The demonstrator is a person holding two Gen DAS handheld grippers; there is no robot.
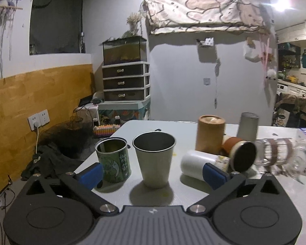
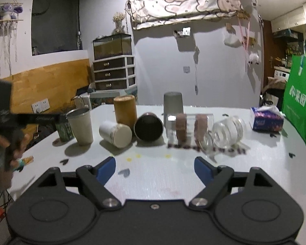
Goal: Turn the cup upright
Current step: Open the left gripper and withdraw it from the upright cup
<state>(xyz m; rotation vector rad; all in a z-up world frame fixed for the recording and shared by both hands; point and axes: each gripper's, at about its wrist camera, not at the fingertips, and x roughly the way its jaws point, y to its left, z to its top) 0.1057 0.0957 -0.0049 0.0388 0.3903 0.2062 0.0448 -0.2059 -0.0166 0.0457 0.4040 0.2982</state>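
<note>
Left gripper (image 1: pixel 153 175) spread wide and empty, steel cup (image 1: pixel 154 159) standing upright between its fingers. Right gripper (image 2: pixel 155 168) also spread, empty. Several cups lie tipped; the white cup (image 1: pixel 197 164) appears next, needing a sideways pinch.

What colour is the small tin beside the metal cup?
Green tin, with a printed pattern; clearest from the left wrist view.

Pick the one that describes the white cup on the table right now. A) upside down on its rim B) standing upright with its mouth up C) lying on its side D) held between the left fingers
C: the white cup lies on its side on the table, between the upright metal cup and the toppled brown cup; no fingers grip it.
</note>
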